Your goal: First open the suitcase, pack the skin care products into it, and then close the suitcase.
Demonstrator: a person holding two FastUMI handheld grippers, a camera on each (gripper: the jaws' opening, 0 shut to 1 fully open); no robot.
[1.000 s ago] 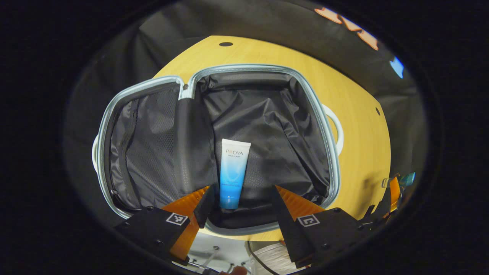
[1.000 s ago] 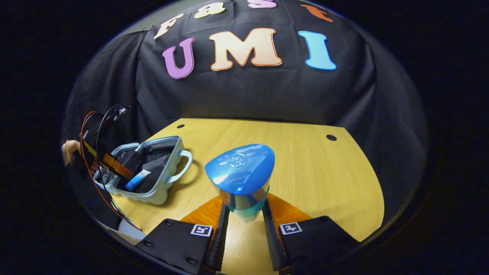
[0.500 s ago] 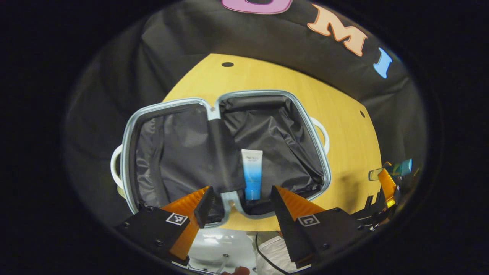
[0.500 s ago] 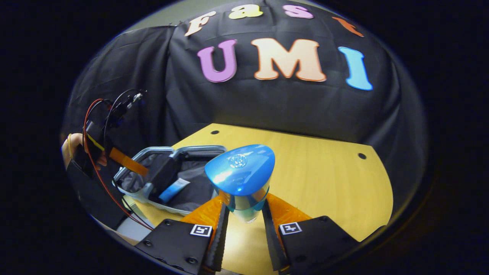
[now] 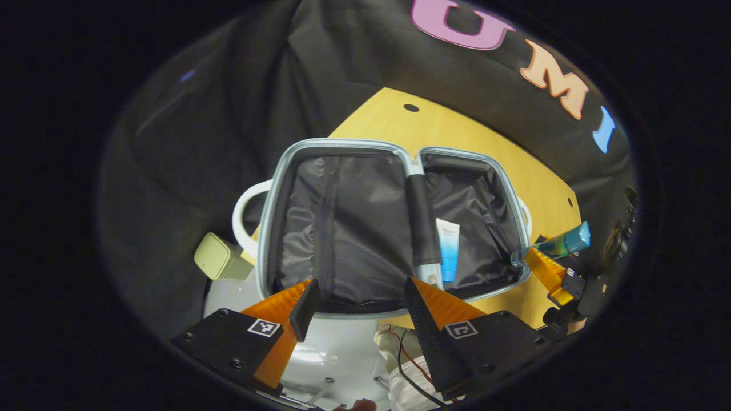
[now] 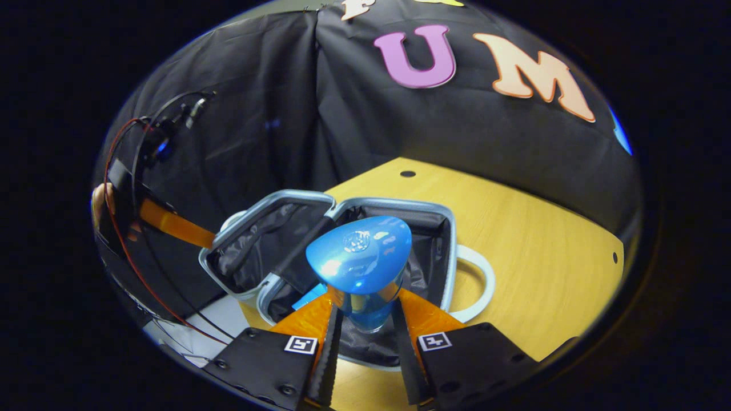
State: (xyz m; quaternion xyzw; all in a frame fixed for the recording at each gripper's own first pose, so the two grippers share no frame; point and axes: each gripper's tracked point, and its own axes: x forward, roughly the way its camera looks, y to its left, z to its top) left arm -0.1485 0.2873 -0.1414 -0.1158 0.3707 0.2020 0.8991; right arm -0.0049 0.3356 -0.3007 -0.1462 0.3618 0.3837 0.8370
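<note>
Item one: the pale blue hard-shell suitcase with black fabric lining, lying fully open on the yellow wooden table. I see both halves side by side just ahead of my left gripper, whose fingers stand apart with nothing between them. The half directly ahead of it holds nothing that I can make out — only lining and a dark strap down its middle. The half ahead and to its right holds one white-and-blue squeeze tube, lying flat near the black hinge strip. A white loop handle sticks out from the shell's left edge, and a small pale green box sits just beside that handle, off the table's edge.

Item two: the clear bottle with a glossy blue rounded-triangle cap, clamped between the fingers of my right gripper, cap toward the camera. It hangs over the nearer suitcase half, not resting on the lining as far as I can tell. A sliver of blue shows in the lining just left of the bottle, probably the tube.

In the left gripper view, the same bottle appears far right, tilted, at the suitcase's right rim, held in the other gripper.

In the right gripper view, a hand holds the other gripper far left, beyond the suitcase.
</note>
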